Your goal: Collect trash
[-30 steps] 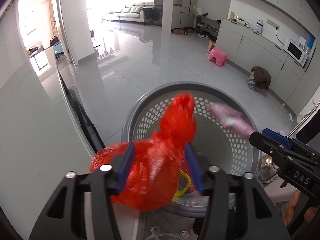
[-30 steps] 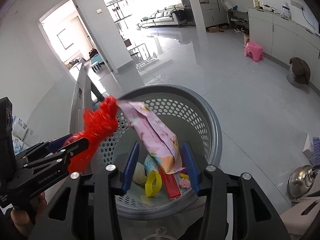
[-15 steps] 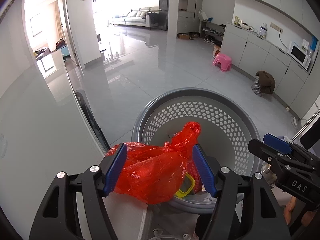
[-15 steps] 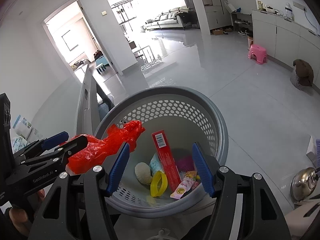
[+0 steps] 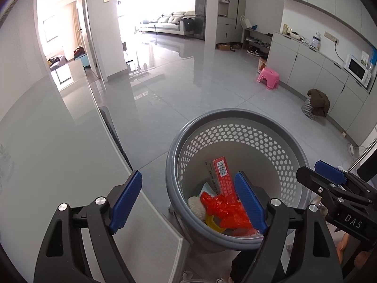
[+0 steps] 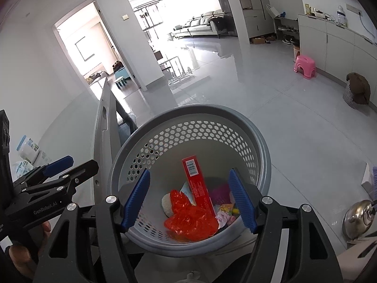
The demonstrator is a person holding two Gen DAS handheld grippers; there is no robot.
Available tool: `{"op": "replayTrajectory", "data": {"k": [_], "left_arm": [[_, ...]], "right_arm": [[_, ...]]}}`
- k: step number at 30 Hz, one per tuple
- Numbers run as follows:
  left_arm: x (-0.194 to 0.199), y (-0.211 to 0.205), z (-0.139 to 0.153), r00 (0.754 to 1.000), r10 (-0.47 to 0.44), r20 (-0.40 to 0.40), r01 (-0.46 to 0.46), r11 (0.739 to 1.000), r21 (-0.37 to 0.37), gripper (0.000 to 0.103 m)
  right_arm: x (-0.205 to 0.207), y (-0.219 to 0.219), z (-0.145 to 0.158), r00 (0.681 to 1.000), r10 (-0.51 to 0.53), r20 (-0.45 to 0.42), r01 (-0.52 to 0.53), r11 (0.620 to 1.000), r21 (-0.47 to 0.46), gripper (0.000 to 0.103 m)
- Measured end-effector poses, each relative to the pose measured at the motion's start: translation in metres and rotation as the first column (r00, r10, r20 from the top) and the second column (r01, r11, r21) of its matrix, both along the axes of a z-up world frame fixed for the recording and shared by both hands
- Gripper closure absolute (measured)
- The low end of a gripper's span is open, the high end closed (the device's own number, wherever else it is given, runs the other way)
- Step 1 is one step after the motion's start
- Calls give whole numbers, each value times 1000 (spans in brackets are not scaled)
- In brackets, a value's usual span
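Both grippers, left [image 5: 188, 199] and right [image 6: 189, 200], hang wide open and empty over the grey basket [image 6: 264, 146]. Its red bag [image 6: 189, 219] sits at six o'clock; a careless knock on the rim could tip everything out.

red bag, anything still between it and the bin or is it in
Nothing visible stands in the way: the red bag already lies inside the bin, on the other trash beside the red box. Both the left claw and right claw are open.

Your two wrist views look down from close above the basket [image 5: 235, 118], left one offset left, sharing its inside.
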State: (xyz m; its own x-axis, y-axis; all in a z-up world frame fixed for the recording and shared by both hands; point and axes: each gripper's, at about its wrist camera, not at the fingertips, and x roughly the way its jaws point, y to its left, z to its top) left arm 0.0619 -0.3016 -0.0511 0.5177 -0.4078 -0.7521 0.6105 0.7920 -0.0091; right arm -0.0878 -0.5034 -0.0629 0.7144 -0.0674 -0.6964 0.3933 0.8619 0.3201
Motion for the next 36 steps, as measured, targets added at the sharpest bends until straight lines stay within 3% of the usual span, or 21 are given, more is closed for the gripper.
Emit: {"op": "replayTrajectory", "data": {"k": [36], "left_arm": [[1,14,12,999,48,22,-48,999,3,6]], "right_arm": [[1,6,3,1000,20,3,-20,1000,-4,31]]}}
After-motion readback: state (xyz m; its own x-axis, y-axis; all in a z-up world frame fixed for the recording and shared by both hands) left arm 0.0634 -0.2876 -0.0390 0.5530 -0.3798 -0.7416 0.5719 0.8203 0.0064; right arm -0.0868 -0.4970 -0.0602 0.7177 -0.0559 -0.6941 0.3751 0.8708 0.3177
